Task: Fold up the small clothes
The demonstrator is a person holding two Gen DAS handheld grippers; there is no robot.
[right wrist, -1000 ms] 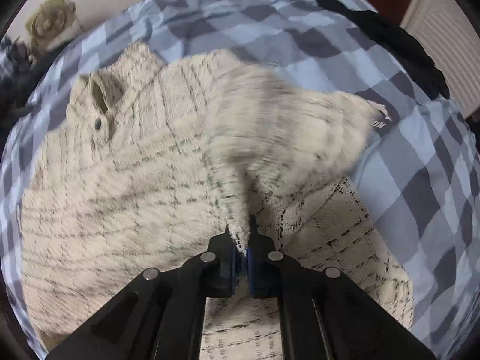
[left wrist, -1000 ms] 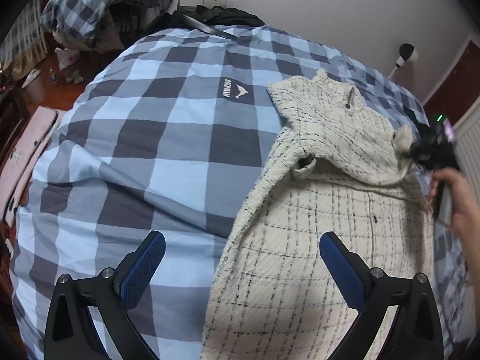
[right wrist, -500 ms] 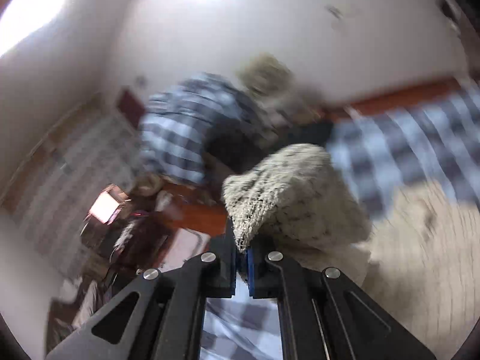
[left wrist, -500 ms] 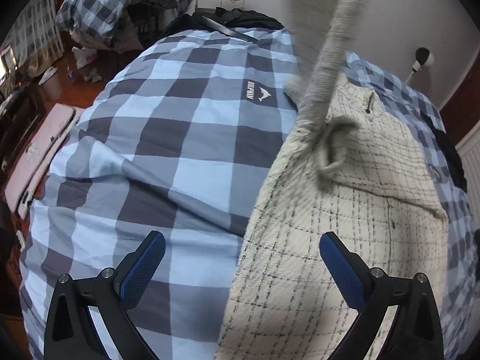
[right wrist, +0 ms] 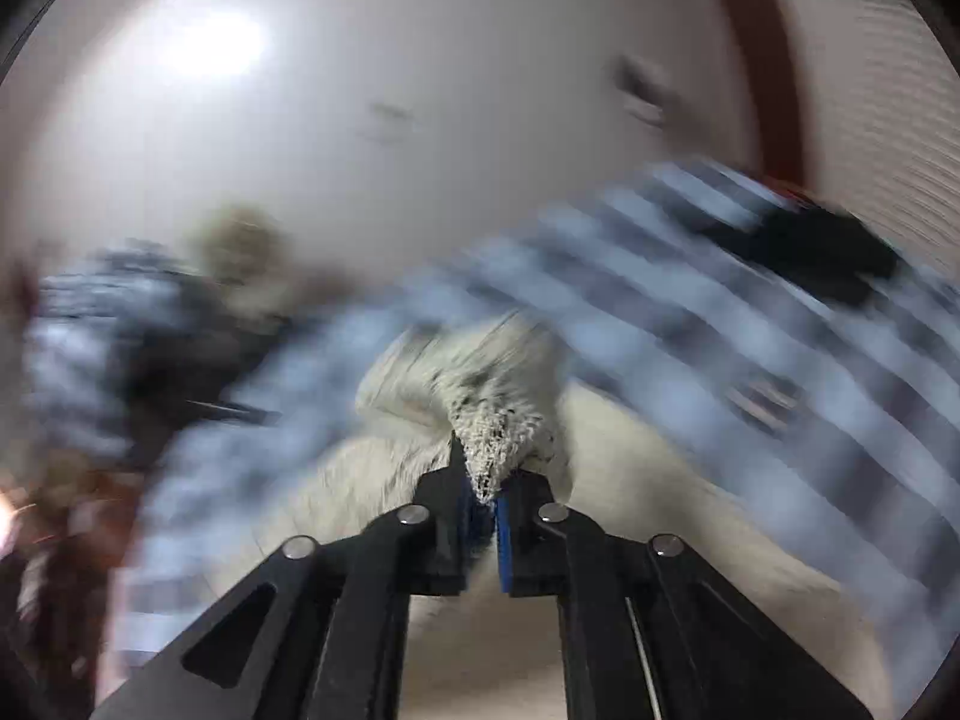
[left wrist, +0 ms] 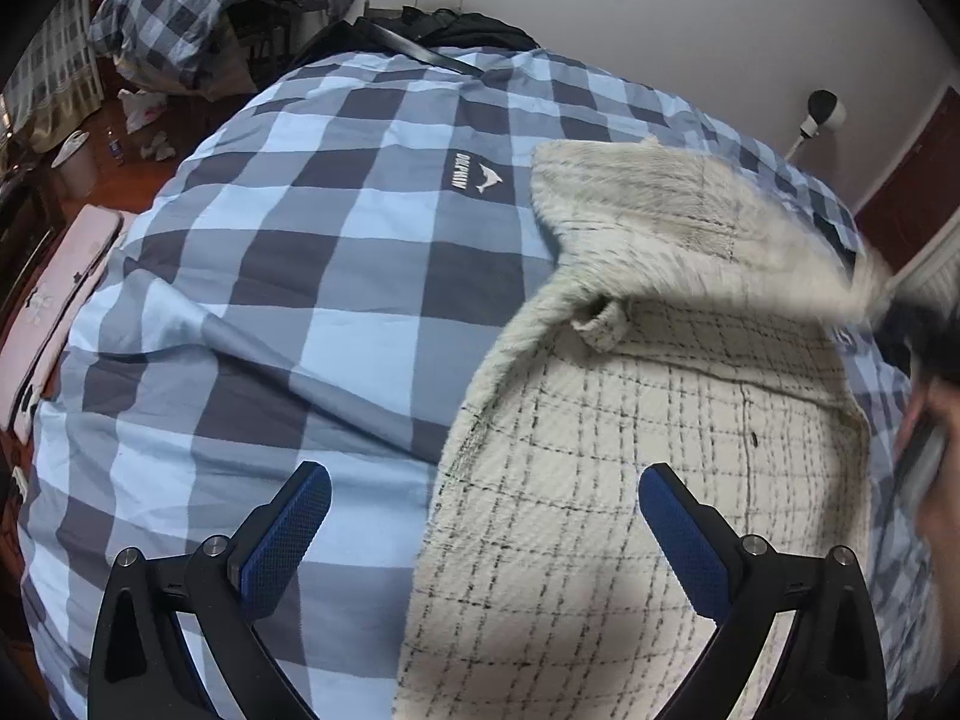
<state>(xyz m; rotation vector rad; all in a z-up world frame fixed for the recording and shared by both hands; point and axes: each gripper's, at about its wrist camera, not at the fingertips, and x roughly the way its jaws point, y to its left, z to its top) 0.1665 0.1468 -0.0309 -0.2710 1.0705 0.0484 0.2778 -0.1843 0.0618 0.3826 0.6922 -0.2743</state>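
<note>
While a second ago the sleeve lay flat, we now swing it across the cream jacket [left wrist: 630, 480] on the bed's [left wrist: 336, 276] right half | right gripper [right wrist: 487, 495] jaws opening, sleeve tip between | left gripper [left wrist: 480, 531] wide, empty

I see a cream jacket [left wrist: 630, 450] with a thin black check; the duvet [left wrist: 312, 276] chequered pale and navy blue; my gripper pads [left wrist: 288, 534] blue.
</note>
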